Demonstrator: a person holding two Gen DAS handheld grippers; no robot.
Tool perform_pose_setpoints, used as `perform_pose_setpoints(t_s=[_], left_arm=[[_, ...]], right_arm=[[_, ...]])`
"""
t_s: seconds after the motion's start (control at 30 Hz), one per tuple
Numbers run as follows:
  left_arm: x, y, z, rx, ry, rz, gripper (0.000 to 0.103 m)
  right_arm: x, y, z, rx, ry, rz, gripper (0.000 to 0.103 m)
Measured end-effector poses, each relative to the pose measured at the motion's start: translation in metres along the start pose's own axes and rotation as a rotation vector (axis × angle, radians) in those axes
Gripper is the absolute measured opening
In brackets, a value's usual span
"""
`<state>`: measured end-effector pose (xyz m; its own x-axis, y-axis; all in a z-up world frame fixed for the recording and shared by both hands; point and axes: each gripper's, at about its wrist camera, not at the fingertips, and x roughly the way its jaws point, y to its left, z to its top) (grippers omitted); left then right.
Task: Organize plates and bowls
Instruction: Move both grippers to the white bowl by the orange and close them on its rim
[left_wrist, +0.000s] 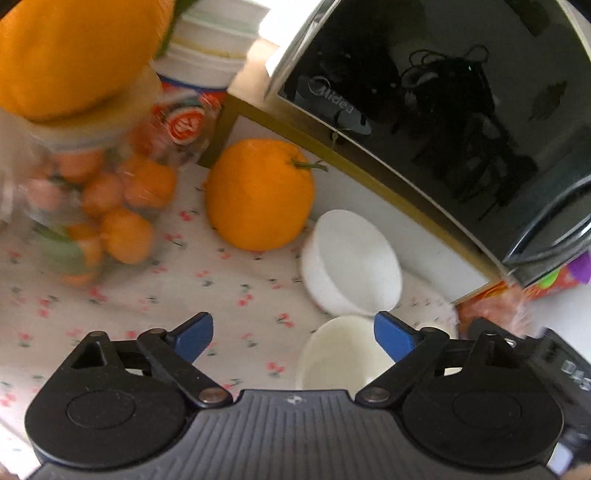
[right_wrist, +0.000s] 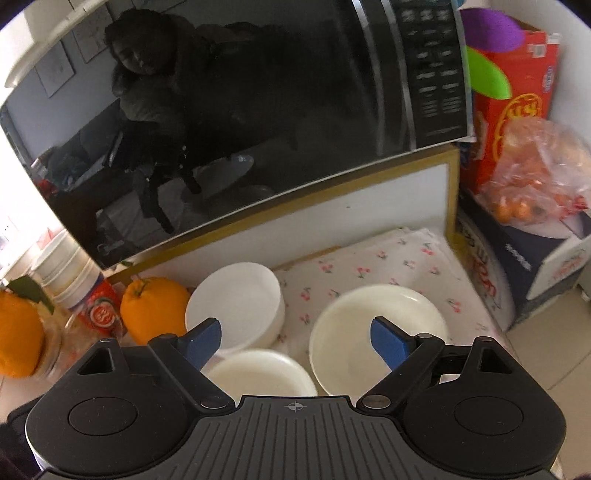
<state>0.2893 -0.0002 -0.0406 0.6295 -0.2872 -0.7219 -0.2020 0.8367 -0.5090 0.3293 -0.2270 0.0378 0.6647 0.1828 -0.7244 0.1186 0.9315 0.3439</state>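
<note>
Bowls: 3 white ceramic, all on floral cloth (right_wrist: 388, 266) in front of black microwave (right_wrist: 236, 122) — tilted white deep bowl (right_wrist: 240, 302) at rear L, cream shallow bowl (right_wrist: 376, 325) at R, nearest cream round bowl (right_wrist: 258, 373) just under right gripper (right_wrist: 295, 341).
Plates: none seen.
Oranges: 2 big loose — 1 round orange w/ stem (left_wrist: 258, 195) beside tilted bowl, 1 atop clear jar of small oranges (left_wrist: 92, 206).
Left gripper (left_wrist: 293, 338): fingers spread wide, held nothing.
Right gripper: fingers spread wide, held nothing.

Three bowls sit on a cloth (right_wrist: 402, 258) below a microwave (right_wrist: 240, 122): a rear bowl (right_wrist: 236, 302) left of centre, a wide bowl (right_wrist: 376, 325) to its right, a near bowl (right_wrist: 258, 373) at lower centre. An orange (right_wrist: 153, 306) lies left of the rear bowl, and a box (right_wrist: 517, 92) stands at the upper right.
</note>
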Motion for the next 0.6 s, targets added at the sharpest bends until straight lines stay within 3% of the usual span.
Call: perform_pose_setpoints(t_s=[0.2, 0.37, 0.47, 0.6], left_arm=[[0.026, 0.000, -0.002, -0.115, 0.006, -0.074, 0.077], [0.031, -0.003, -0.003, -0.110, -0.018, -0.080, 0.066], [0.033, -0.001, -0.004, -0.105, -0.026, -0.072, 0.058], [0.043, 0.001, -0.004, -0.144, -0.015, -0.113, 0.048]], right_arm=[[0.038, 0.008, 0.008, -0.010, 0.019, -0.012, 0.089], [0.062, 0.006, 0.016, -0.013, 0.017, -0.018, 0.087], [0.076, 0.005, 0.019, 0.009, 0.021, -0.013, 0.080], [0.090, 0.003, 0.019, 0.034, 0.029, -0.005, 0.062]])
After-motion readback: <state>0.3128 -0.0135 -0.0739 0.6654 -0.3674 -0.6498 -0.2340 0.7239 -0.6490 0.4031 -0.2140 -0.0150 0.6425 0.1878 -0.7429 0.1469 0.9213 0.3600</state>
